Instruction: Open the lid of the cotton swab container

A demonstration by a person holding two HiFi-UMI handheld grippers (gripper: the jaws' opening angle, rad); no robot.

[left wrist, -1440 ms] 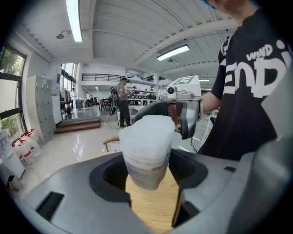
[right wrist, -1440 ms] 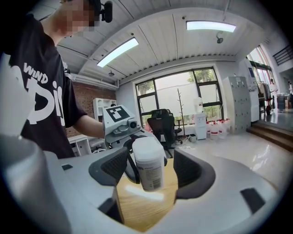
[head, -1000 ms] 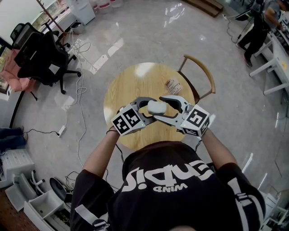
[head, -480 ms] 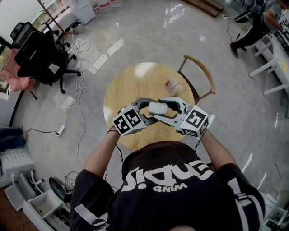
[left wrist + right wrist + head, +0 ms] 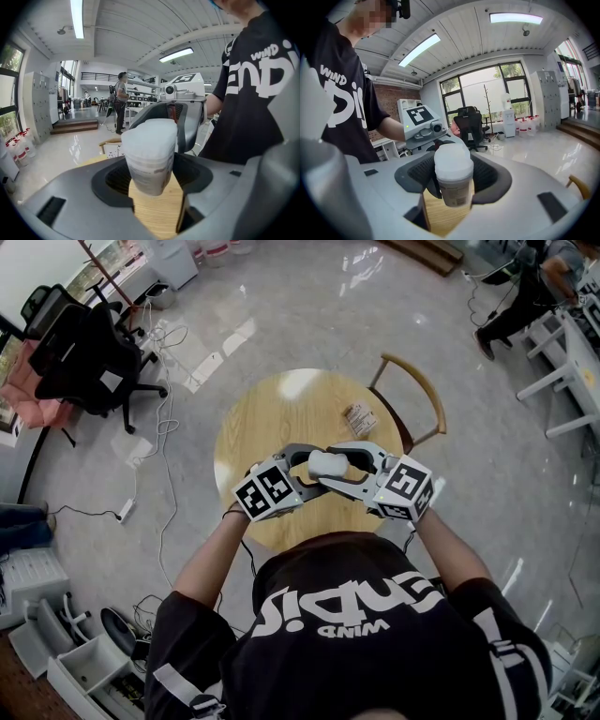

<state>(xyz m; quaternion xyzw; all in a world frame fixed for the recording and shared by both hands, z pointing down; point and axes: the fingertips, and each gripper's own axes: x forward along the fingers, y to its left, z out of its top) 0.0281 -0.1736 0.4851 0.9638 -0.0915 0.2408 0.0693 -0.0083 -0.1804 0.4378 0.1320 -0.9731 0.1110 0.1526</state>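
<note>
The cotton swab container (image 5: 326,463), a small tub with a white lid and a printed label, is held in the air above the round wooden table (image 5: 281,418). My left gripper (image 5: 309,468) comes from the left and is shut on its body (image 5: 150,159). My right gripper (image 5: 337,465) comes from the right; its jaws are closing with the container (image 5: 453,176) between them, and the pads look to be against its sides. The two grippers face each other: the right one's camera head (image 5: 180,101) shows behind the tub, as does the left one's (image 5: 419,124).
A small printed packet (image 5: 360,418) lies on the table's far right. A wooden chair (image 5: 412,395) stands behind the table. A black office chair (image 5: 84,362) and floor cables (image 5: 169,418) are off to the left. A person stands at the top right.
The right gripper's jaws have drawn in around the container and its marker cube has shifted slightly. The left gripper and the container have stayed put.
</note>
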